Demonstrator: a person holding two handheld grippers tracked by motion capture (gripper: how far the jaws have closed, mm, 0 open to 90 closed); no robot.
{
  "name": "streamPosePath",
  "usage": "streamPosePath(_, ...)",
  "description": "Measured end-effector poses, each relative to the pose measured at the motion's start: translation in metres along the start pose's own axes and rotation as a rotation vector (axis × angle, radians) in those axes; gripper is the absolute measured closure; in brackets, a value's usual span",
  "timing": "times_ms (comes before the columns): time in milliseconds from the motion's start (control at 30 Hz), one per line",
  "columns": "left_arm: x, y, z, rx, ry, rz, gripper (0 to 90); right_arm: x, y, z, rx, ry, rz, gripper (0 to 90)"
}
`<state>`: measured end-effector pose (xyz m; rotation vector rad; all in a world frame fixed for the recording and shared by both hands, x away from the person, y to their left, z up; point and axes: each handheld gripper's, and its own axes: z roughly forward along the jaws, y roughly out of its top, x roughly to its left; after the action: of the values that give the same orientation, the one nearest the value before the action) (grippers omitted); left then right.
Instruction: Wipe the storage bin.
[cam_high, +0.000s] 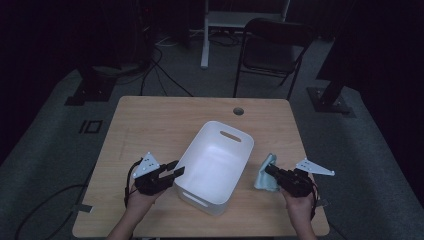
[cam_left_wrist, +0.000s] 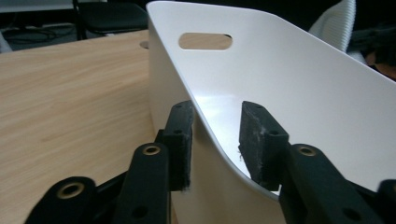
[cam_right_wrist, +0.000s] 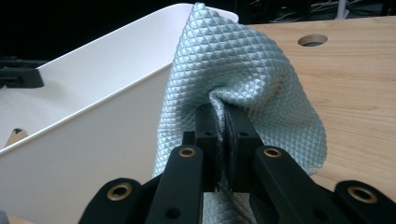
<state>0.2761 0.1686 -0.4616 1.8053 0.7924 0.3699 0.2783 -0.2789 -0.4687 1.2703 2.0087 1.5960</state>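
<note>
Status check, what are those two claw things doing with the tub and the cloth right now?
Left gripper open, jaws straddling the white tub wall. Right gripper shut on the pale blue cloth, beside the tub. Nothing in the way.

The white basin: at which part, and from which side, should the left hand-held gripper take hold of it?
Grip the white basin at its thin upright rim on the long side nearest the left hand-held gripper, coming from that side with one pad inside and one outside. The jaws already straddle that wall, apart from it; the wall is thin enough to pinch.
</note>
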Motion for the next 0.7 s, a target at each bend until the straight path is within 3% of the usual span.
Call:
streamPosePath(133,-0.008,0.0,0.0,0.026,-0.023,0.005,60.8,-0.003,-0.002,-0.001,-0.003,0.003,0.013,85.3)
streamPosePath(367,-0.012,0.003,-0.001,0.029,-0.023,0.035,54.8,-0.005,-0.003,-0.003,-0.007,0.001,0.02,85.3)
streamPosePath(700,0.007,0.03,-0.001,-0.019,-0.065,0.076,51.2,-0.004,-0.003,-0.008,-0.011,0.005,0.016,85.3)
